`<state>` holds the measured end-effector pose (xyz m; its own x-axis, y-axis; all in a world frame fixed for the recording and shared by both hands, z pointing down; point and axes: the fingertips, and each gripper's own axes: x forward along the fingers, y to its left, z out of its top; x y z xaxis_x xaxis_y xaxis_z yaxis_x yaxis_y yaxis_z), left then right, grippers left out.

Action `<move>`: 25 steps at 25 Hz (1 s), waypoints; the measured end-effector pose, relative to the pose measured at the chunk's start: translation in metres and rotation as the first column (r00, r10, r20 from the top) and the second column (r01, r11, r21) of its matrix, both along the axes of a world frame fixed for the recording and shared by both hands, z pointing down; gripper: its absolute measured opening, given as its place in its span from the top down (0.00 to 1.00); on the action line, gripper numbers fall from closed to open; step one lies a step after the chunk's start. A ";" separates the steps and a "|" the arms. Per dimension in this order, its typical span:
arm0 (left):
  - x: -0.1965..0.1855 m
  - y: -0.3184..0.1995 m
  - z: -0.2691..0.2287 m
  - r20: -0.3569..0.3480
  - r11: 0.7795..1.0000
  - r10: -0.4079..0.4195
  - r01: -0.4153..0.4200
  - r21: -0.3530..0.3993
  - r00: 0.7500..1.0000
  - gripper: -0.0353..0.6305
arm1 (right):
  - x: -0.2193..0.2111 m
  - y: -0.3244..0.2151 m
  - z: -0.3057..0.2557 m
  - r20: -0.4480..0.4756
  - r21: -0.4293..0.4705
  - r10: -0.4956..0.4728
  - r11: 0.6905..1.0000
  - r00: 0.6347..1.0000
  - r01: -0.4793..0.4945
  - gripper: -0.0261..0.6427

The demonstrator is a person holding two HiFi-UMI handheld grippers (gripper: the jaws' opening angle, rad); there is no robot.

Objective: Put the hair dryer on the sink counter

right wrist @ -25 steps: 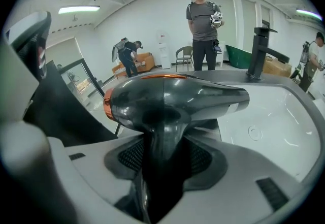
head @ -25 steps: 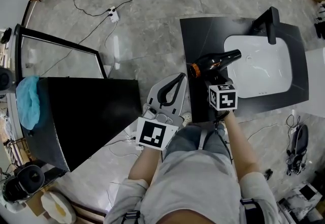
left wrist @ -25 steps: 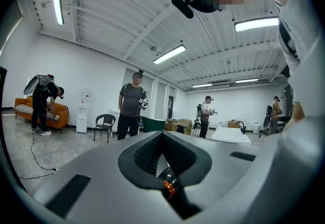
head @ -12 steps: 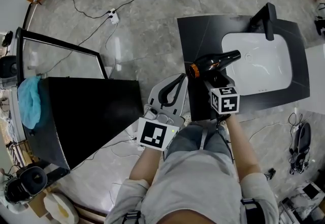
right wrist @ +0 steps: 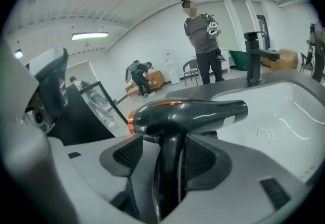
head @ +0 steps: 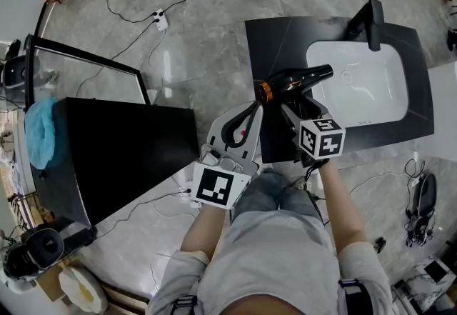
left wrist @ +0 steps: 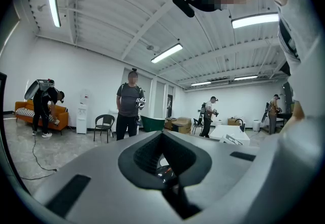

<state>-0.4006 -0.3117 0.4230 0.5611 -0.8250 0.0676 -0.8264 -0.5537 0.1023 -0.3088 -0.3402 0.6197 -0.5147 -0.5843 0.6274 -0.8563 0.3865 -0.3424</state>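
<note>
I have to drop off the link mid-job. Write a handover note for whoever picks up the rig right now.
Right claw: open. Its jaws have just been opening, and the hair dryer handle stands between the pads, apparently unpressed.
Left claw: shut and empty, held left of the counter.
Hair dryer: at the left part of the dark sink counter, nozzle toward the white basin.
Done: dryer brought to the counter, grip let go.
Left: check that it rests on the counter (the contact is hidden), then draw the right claw back off the handle.
</note>
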 end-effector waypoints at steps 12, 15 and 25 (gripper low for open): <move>0.061 0.027 -0.020 0.013 0.996 0.086 -0.087 0.038 0.996 0.93 | 0.048 0.041 -0.094 0.030 0.191 0.020 0.981 0.999 -0.026 0.95; 0.077 0.035 -0.025 0.018 0.992 0.114 -0.115 0.050 0.993 0.93 | 0.067 0.056 -0.122 0.052 0.245 0.043 0.968 0.998 -0.054 0.95; 0.123 0.066 -0.054 0.031 0.981 0.164 -0.166 0.104 0.986 0.93 | 0.128 0.102 -0.214 0.059 0.438 0.088 0.893 0.994 -0.105 0.95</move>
<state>-0.2775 -0.2454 0.3695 0.6895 -0.7243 -0.0017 -0.7241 -0.6894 0.0184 -0.1811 -0.2382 0.4062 -0.4598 -0.8440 0.2762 -0.8870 0.4215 -0.1886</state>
